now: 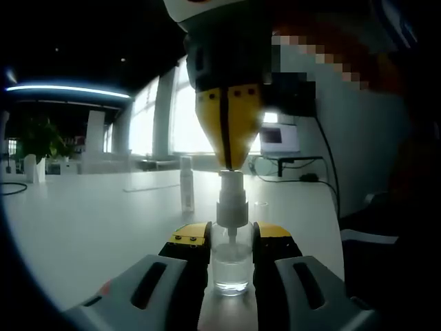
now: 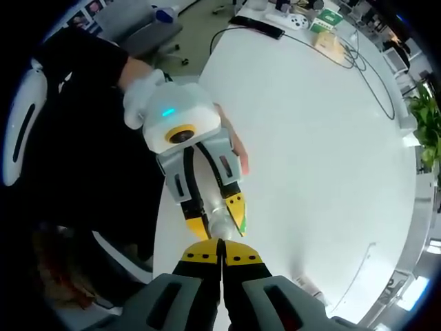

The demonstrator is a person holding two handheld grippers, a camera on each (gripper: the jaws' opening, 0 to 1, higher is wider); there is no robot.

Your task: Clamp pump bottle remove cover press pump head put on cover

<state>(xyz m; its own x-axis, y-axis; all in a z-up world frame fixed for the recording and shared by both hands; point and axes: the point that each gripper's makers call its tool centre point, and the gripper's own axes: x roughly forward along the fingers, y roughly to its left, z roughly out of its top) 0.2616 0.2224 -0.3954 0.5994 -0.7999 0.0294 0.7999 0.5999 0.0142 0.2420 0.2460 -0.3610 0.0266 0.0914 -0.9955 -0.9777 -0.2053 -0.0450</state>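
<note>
in the left gripper view, far left, a leafy plant stands at the back of the room under a long ceiling light. the white table spreads across the view, and near its middle a slim white cap-like cover stands upright, apart from the bottle. the left gripper rises from the bottom with its yellow-tipped jaws pressed on either side of the clear pump bottle, which stands upright on the table with a little clear liquid in it. the right gripper comes down from above, its two yellow jaws brought together with no gap, their tips touching the top of the white pump head. behind, to the right, a small screen sits on a stand with dark cables trailing from it. in the right gripper view, looking down, a person's dark sleeve is at left, and a hand in a white glove holds the left gripper, whose jaws clasp the bottle near the table edge. the right gripper rises from the bottom, jaws pressed together, directly above the bottle. cables and small boxes lie at the far end of the table, and a plant is at the right edge.
</note>
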